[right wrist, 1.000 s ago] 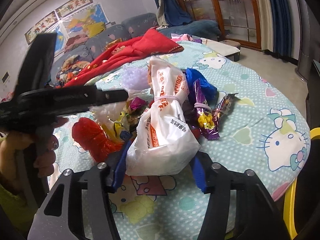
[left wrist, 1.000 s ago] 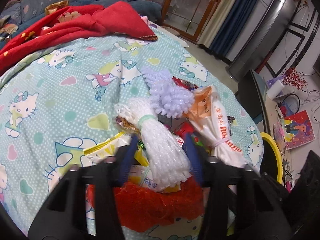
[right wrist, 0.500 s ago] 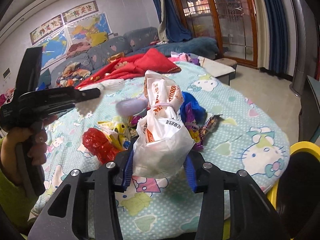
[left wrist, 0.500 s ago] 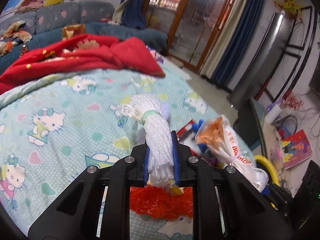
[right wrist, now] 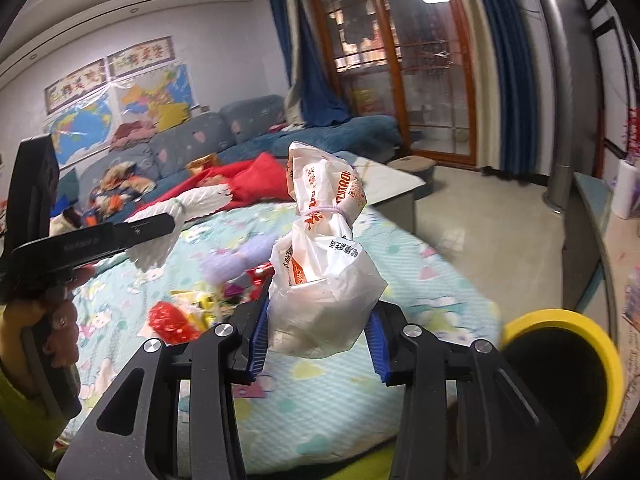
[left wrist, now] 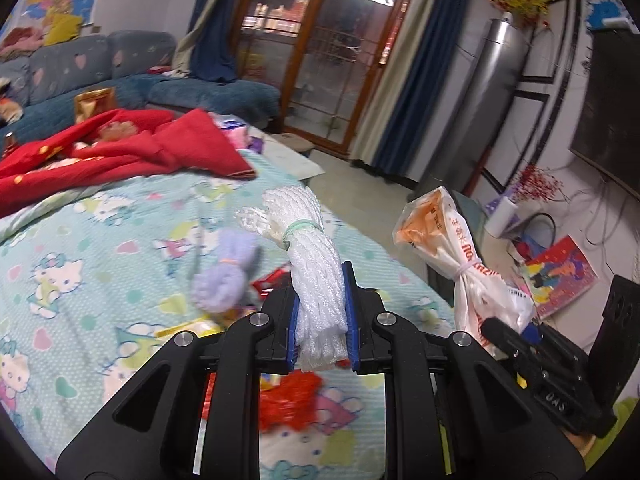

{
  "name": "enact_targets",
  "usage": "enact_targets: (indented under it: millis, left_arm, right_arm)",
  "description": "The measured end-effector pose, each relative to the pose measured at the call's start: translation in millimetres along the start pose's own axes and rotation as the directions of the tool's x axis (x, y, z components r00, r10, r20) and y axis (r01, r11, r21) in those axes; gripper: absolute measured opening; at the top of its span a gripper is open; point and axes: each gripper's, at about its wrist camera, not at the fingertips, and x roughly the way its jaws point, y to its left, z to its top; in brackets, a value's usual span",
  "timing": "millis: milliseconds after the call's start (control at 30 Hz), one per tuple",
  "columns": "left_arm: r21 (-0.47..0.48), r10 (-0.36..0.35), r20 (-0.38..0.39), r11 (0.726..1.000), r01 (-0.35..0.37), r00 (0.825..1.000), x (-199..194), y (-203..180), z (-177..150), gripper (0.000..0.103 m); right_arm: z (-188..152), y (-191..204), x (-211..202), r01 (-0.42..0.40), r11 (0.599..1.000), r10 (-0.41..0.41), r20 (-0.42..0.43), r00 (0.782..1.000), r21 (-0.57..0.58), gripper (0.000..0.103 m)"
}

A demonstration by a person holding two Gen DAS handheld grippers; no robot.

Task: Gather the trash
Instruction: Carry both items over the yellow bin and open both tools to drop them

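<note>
A living room with a grey sofa and wood-framed glass doors surrounds a bed under a mint cartoon-cat quilt. A crumpled red blanket lies at its far edge. A black bin with a yellow rim stands off the near corner. The right gripper fingers pinch a knotted, glossy white plastic bag above the bed; the left gripper fingers clamp a banded white foam-net bundle. Loose wrappers litter the quilt.

My bed's cartoon-cat sheet w/ red blanket, lilac foam net, red mesh, yellow wrappers on it.
</note>
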Motion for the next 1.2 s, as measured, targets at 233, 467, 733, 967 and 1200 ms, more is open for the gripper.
enact_targets:
  millis: [233, 467, 733, 967, 1200]
  left_arm:
    - [0.065, -0.068, -0.021, 0.995, 0.069, 0.997, 14.2, -41.2, -8.8, 0.012]
    - [0.137, -0.126, -0.052, 0.982, 0.133, 0.991, 29.3, -78.8, -16.9, 0.012]
    - [0.206, -0.194, -0.096, 0.956, 0.21, 0.976, 48.5, -122.2, -28.5, 0.012]
    - [0.258, -0.263, -0.141, 0.921, 0.292, 0.955, 67.2, -157.1, -37.5, 0.012]
    - [0.313, -0.332, -0.186, 0.872, 0.376, 0.925, 83.9, -196.9, -50.1, 0.012]
  right_arm:
    - [-10.9, -37.3, -24.4, 0.117, 0.991, -0.116, -0.008, 0.993, 0.059, 0.039]
    - [-22.3, -66.3, -45.8, 0.209, 0.972, -0.209, -0.01, 0.978, 0.105, 0.039]
    - [-25.1, -93.2, -65.9, 0.288, 0.946, -0.289, -0.019, 0.957, 0.151, 0.039]
    - [-34.3, -121.2, -76.0, 0.355, 0.914, -0.347, -0.073, 0.935, 0.198, 0.039]
    - [-46.9, -146.1, -87.3, 0.449, 0.867, -0.435, -0.113, 0.894, 0.215, 0.039]
